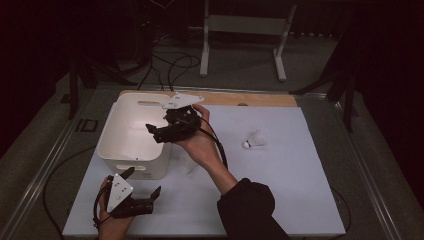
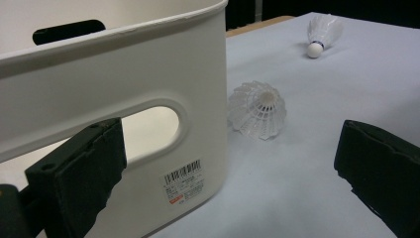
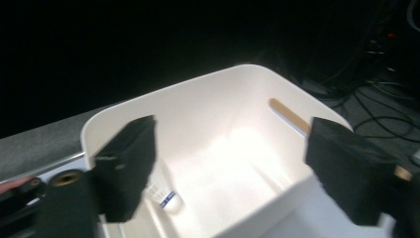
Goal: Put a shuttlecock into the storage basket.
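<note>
Black right gripper (image 1: 155, 131) and left gripper (image 1: 150, 192), each topped by a grey three-cornered plate, thick black jaws, trailing black cables, dark sleeve (image 1: 247, 205)

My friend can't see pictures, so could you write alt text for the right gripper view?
Two black jaws of the right gripper stand wide open above a white bin, where a shuttlecock lies on the bottom near the left jaw. Behind the bin the room is dark.

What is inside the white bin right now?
One shuttlecock lies on the floor of the white bin, near a corner, partly hidden behind a jaw of the open right gripper above it. The rest of the visible floor is bare; the near corners are covered.
</note>
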Available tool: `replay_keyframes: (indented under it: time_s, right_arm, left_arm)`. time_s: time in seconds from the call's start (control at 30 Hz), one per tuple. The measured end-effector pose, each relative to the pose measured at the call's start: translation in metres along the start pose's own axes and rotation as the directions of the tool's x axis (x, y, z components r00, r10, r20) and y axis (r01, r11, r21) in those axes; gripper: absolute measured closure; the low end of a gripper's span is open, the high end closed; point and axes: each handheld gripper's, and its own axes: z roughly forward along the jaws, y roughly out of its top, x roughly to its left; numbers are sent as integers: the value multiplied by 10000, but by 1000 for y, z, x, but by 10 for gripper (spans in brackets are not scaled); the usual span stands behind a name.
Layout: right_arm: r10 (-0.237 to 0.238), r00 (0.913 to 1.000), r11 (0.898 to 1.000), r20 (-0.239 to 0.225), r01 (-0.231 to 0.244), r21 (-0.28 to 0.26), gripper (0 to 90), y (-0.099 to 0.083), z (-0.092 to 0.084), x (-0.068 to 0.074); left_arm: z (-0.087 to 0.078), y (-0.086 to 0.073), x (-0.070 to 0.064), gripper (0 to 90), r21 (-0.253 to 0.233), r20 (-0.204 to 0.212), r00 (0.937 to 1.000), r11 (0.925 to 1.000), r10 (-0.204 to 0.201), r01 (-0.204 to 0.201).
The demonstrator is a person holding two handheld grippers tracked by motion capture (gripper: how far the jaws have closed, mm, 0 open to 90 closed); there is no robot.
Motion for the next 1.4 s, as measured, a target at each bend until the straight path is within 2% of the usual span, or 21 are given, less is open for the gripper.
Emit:
replay_keyframes:
  time_s: [0.2,0.63,1.0,1.4]
  right_arm:
    - [48,9994,10000,332,-51,78,108,-4,-9,-7]
    - [260,9969,9997,748,-257,-47,102,-16,-23,-23]
    - [257,9951,9997,952,-255,-25,101,-25,-30,-27]
    - [334,9884,9994,1482,-320,-120,99,-34,-47,-38]
  left_arm:
    - [0,0,0,3,6,-5,10000,10000,-5,5]
    - [0,0,0,3,15,-10,10000,10000,9,-9]
    - [0,0,-1,3,44,-11,10000,10000,46,-46]
    - [1,0,-1,3,73,22,10000,9999,84,-84]
